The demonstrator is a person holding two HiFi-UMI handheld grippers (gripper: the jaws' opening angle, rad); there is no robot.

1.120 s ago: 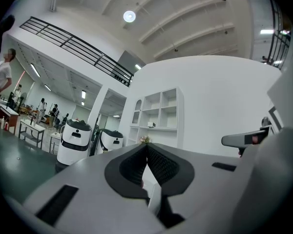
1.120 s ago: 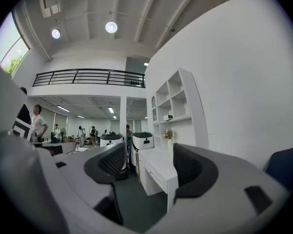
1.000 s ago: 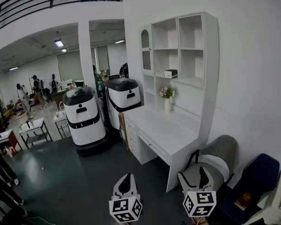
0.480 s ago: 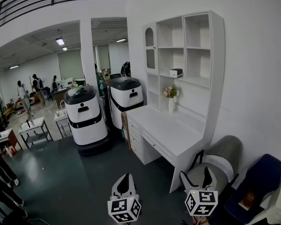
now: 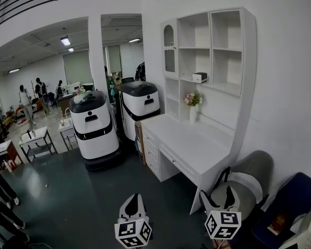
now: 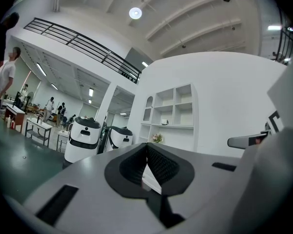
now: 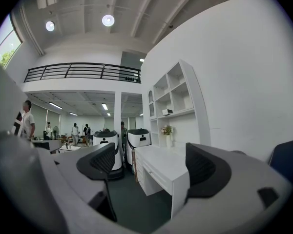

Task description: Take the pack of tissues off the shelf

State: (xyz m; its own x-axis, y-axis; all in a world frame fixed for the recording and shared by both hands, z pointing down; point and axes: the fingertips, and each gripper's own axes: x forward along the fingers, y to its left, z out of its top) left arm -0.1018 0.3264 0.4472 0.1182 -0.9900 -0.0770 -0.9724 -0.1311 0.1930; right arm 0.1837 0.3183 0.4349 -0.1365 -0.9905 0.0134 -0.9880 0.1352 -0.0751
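Observation:
The pack of tissues (image 5: 199, 77) is a small white box with a dark side. It lies on a middle shelf of the white shelf unit (image 5: 233, 61) above the white desk (image 5: 189, 147), and shows small in the right gripper view (image 7: 167, 112) and the left gripper view (image 6: 165, 121). Both grippers are held level at the bottom of the head view, well short of the desk. My left gripper (image 5: 133, 205) is shut, its pads meeting at the tips (image 6: 146, 152). The jaws of my right gripper (image 5: 216, 197) have just been opening and stand wide apart (image 7: 151, 165), with nothing between them.
Two white service robots (image 5: 93, 126) (image 5: 140, 102) stand left of the desk. A vase of flowers (image 5: 192, 105) is on the desk. A grey chair (image 5: 243, 183) and a blue chair (image 5: 290, 198) sit by the desk's near end. People and small tables (image 5: 36, 139) are far left.
The desk and shelf unit have grown larger and nearer in the head view. The left gripper's marker cube has slid slightly left and down in the picture.

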